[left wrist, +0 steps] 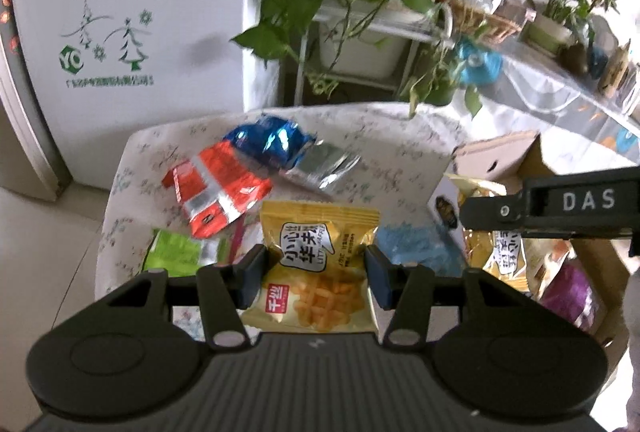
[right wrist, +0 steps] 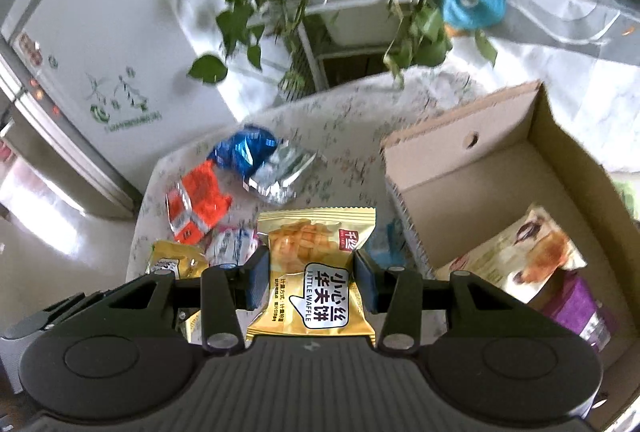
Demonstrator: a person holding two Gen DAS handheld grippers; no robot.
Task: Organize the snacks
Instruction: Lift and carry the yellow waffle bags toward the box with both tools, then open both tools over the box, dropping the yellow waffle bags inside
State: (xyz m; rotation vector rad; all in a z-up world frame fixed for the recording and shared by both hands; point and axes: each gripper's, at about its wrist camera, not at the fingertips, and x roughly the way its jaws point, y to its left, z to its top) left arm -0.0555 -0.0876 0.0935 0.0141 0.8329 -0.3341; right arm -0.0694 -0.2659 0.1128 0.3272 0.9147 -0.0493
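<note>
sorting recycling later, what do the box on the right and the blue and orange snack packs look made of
Box: brown corrugated cardboard, matte; its torn edge shows a serrated fluted line and there is a punched hole in the wall.
Blue pack: looks like metallised plastic film, glossy, crinkled, with bright glints.
Orange pack: likely the same foil-type film; shiny silver bands and creases show. Whether it is foil or plastic cannot be told.

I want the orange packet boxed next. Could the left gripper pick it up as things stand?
Probably not yet. The left gripper is shut on a yellow waffle packet, so it has no free grip. The orange packet lies uncovered on the table ahead, so the way looks clear once the waffle packet is dropped.
</note>
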